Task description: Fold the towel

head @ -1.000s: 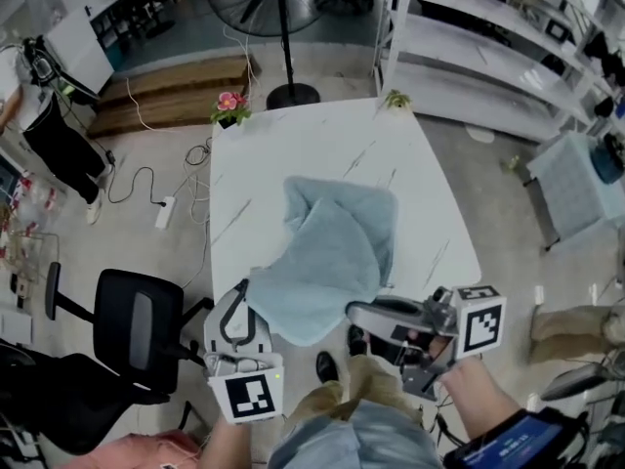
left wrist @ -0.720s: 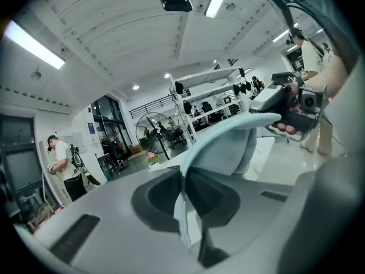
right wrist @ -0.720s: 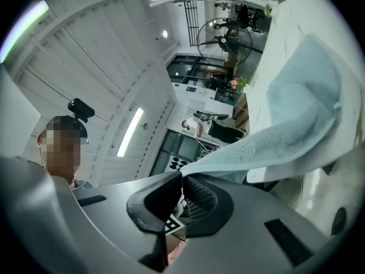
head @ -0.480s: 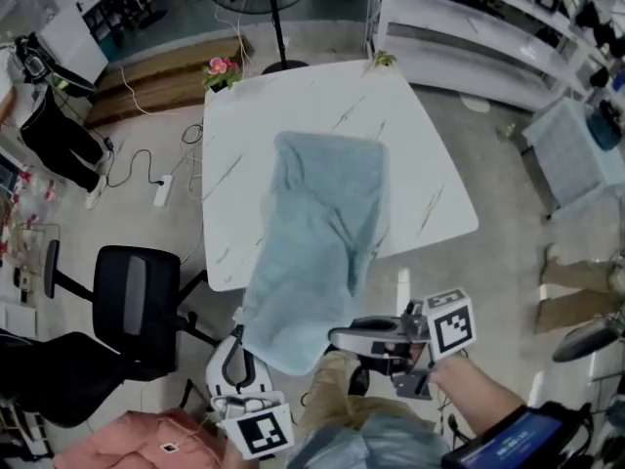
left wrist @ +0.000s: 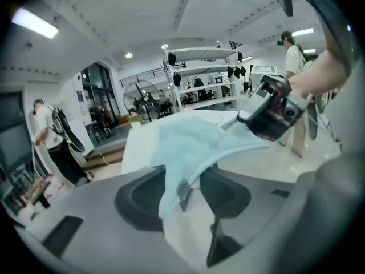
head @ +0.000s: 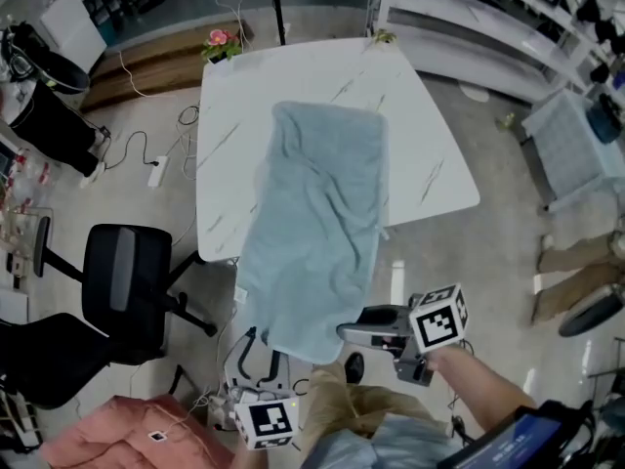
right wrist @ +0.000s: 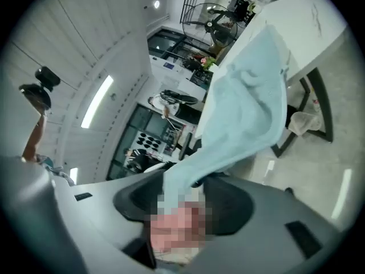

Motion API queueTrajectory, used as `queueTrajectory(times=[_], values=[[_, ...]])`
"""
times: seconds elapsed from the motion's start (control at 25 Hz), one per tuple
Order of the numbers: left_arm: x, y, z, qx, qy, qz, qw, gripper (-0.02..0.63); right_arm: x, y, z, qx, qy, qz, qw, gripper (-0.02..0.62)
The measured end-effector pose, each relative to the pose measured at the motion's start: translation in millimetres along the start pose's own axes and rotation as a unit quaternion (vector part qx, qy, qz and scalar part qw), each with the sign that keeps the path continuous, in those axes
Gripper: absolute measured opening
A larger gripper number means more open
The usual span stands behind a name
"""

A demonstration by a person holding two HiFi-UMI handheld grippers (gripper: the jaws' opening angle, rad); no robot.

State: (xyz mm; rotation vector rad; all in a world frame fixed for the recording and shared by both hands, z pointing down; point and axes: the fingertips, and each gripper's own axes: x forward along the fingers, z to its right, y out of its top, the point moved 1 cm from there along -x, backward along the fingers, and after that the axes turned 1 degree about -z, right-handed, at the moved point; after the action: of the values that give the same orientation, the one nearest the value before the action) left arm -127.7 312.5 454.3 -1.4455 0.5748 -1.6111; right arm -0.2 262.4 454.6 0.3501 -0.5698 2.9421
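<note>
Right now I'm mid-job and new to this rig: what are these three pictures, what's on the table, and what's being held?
There is no robot arm: a person holds a two-jaw gripper in each hand. The wide picture comes from a camera on the person's head, looking steeply down. The other two come from cameras riding on the grippers, looking along their jaws. On the white marble-look table lies a pale blue terry towel, spread lengthwise, its near end reaching past the table's edge. The left gripper and the right gripper each have their jaws shut on a near corner of it, holding that end up.
</note>
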Motion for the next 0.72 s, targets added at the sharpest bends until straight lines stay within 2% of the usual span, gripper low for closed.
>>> queueTrajectory(times=[0.04, 0.08, 0.16, 0.24, 0.52, 0.72], values=[[2, -7, 5, -0.024, -0.018, -0.006, 0.9995, 0.219, -2, -7, 12, -0.007, -0.031, -0.008, 0.999, 0.297], [2, -12, 6, -0.044, -0.028, -0.008, 0.9986, 0.249, -5, -12, 22, -0.013, -0.059, -0.012, 0.998, 0.375], [3, -18, 5, -0.06, -0.024, -0.004, 0.9979, 0.252, -11, -17, 35, -0.021, -0.096, -0.007, 0.995, 0.377], [4, -21, 1, -0.06, -0.015, 0.0, 0.9981, 0.252, -16, -18, 40, -0.023, -0.11, 0.007, 0.994, 0.377], [-9, -27, 0, -0.08, -0.014, -0.02, 0.9965, 0.252, -30, -5, 29, -0.053, -0.123, 0.031, 0.991, 0.377], [-5, 1, -14, -0.093, -0.02, 0.013, 0.9954, 0.252, -31, 17, 16, -0.078, -0.129, 0.062, 0.987, 0.346]])
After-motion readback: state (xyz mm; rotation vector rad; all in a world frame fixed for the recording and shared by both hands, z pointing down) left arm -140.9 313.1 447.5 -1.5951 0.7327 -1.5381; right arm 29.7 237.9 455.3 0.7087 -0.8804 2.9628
